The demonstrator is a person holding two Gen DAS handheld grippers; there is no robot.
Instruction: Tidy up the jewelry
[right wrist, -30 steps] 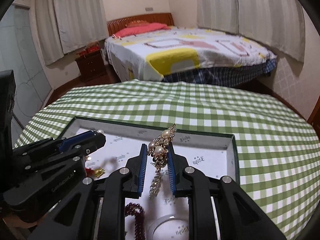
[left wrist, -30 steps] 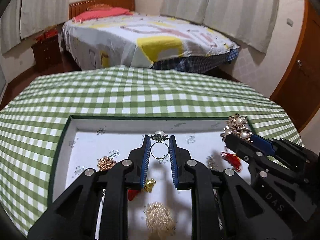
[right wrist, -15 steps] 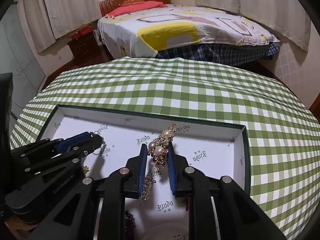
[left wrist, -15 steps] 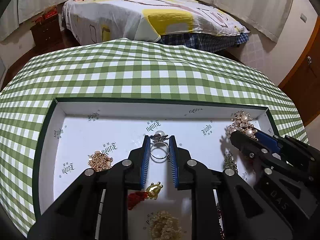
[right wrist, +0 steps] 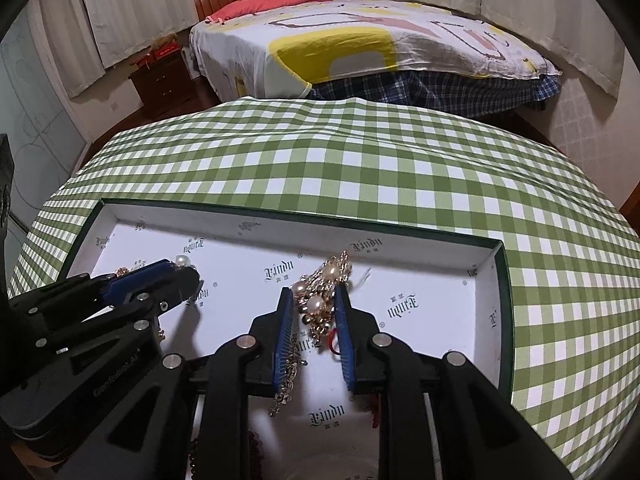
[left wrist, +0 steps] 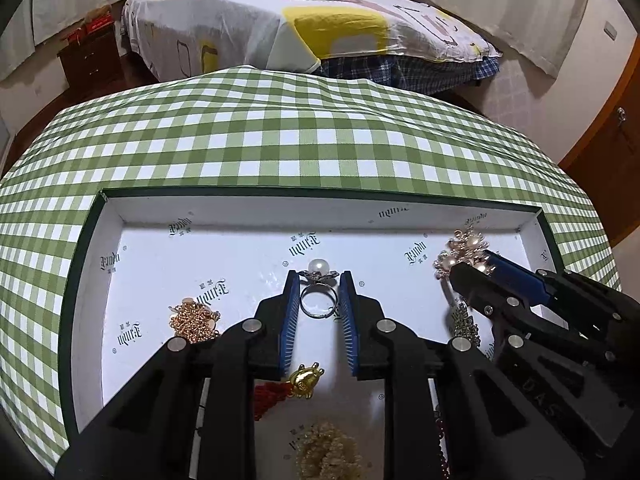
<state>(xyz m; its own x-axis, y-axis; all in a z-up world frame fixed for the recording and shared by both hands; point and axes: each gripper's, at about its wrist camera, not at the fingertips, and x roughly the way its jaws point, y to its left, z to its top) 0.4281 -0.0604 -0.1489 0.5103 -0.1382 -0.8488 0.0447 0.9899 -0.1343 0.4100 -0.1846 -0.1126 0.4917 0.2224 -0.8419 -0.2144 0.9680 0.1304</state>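
A white tray with a dark green rim (left wrist: 240, 194) (right wrist: 280, 214) lies on the checked tablecloth. My left gripper (left wrist: 319, 280) is shut on a silver pearl ring (left wrist: 318, 300), held just above the tray floor. My right gripper (right wrist: 313, 294) is shut on a gold pearl brooch (right wrist: 320, 300) with a hanging chain, over the tray's right half. In the left wrist view the right gripper (left wrist: 472, 268) and the brooch (left wrist: 460, 248) show at the right. In the right wrist view the left gripper (right wrist: 188, 274) shows at the left.
In the tray lie a gold chain cluster (left wrist: 194, 320), a gold charm with a red tassel (left wrist: 304, 376), a pale bead bundle (left wrist: 328, 456) and dark red beads (right wrist: 256, 452). The green checked table (left wrist: 280, 140) drops off beyond; a bed (left wrist: 300, 20) stands behind.
Both grippers have tilted down and moved lower over the tray, each still holding its piece. The tray now fills more of both views.
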